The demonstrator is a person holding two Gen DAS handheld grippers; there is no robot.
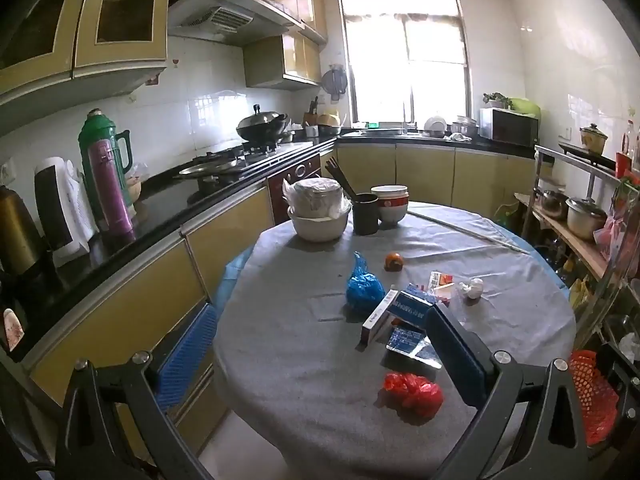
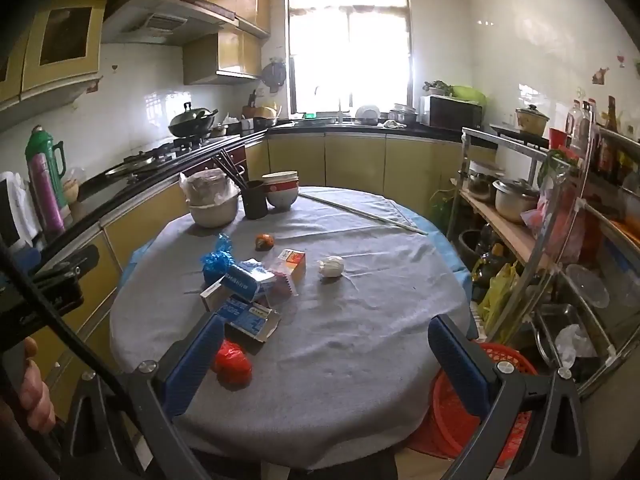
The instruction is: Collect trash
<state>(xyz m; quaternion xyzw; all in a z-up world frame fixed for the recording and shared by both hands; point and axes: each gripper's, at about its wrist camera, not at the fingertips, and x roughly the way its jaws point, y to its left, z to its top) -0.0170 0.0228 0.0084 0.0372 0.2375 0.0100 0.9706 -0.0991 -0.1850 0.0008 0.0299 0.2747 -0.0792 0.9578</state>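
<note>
Two claws released: left claw (image 1: pixel 320 356) | right claw (image 2: pixel 324 360) | above table (image 2: pixel 360 300)

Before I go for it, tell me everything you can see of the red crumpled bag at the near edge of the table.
The red bag is a thin, shiny plastic bag crumpled into a loose, wrinkled ball. It lies on the grey tablecloth near the table's front edge, just in front of the pile of blue-and-white cartons and seemingly apart from them. Nothing holds it. In the right wrist view, a blue finger hides part of it.

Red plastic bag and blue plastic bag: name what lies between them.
Between the red plastic bag and blue plastic bag lie blue-and-white cartons, in both wrist views.
</note>
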